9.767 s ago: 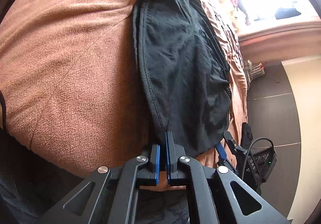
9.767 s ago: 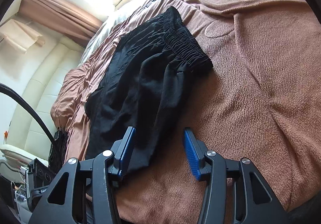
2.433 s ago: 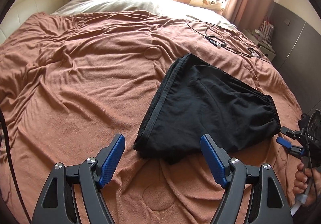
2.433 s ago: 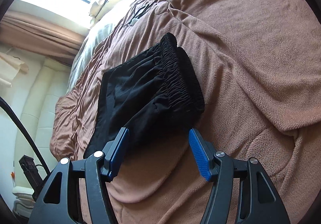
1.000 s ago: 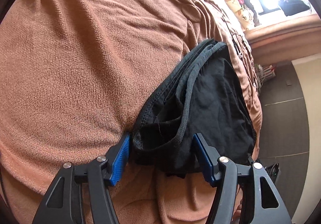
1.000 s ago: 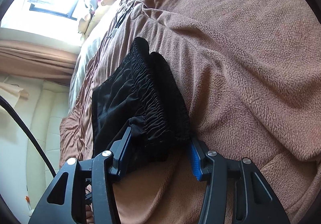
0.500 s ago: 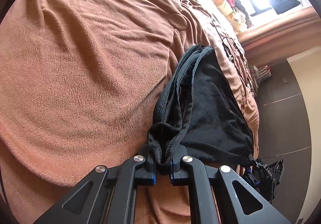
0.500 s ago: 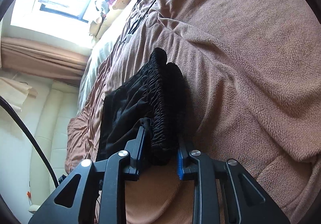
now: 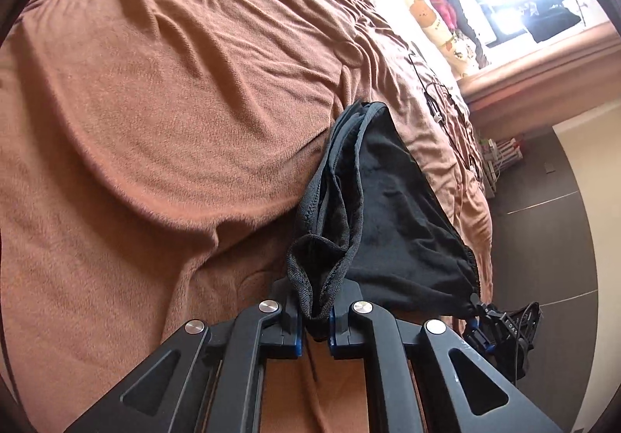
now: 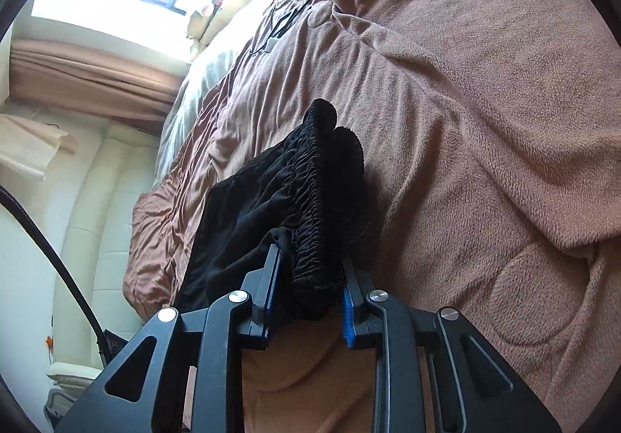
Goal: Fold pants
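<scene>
Both claws, the left claw (image 9: 313, 316) and the right claw (image 10: 308, 301), pinch the black pants (image 9: 392, 208) on the bed (image 9: 155, 103), and a hard pull could slip the bunched cloth out.

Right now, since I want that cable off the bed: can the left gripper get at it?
Probably not: the left gripper is shut on the pants, and the cable lies beyond them.
</scene>
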Demonstrator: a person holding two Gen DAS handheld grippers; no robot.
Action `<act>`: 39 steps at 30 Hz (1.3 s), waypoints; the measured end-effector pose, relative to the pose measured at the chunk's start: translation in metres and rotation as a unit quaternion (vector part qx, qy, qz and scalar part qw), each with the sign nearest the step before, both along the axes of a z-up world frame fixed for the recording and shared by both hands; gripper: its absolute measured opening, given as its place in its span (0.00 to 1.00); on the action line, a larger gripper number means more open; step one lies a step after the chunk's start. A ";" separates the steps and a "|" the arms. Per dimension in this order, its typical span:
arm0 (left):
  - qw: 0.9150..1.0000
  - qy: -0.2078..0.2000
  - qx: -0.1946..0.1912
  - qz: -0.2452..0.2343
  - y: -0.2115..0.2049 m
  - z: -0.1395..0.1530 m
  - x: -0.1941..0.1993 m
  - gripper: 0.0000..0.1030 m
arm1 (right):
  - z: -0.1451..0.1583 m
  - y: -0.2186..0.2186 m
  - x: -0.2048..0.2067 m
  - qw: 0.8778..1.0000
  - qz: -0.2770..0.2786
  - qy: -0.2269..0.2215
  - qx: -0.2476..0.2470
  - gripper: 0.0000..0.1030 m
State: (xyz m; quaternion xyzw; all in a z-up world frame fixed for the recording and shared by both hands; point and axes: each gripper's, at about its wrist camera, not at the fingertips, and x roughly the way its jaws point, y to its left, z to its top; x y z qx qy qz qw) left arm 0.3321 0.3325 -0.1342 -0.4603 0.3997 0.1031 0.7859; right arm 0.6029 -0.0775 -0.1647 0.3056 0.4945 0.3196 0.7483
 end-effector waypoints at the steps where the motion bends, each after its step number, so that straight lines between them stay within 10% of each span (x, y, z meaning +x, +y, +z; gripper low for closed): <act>1: 1.000 0.000 0.000 0.002 -0.002 0.000 -0.002 0.08 | 0.001 -0.001 -0.002 1.000 0.001 0.001 -0.004 0.22; 39: 0.997 -0.014 -0.036 0.062 -0.078 -0.001 -0.172 0.08 | 0.022 -0.028 -0.089 0.994 0.071 -0.017 -0.086 0.22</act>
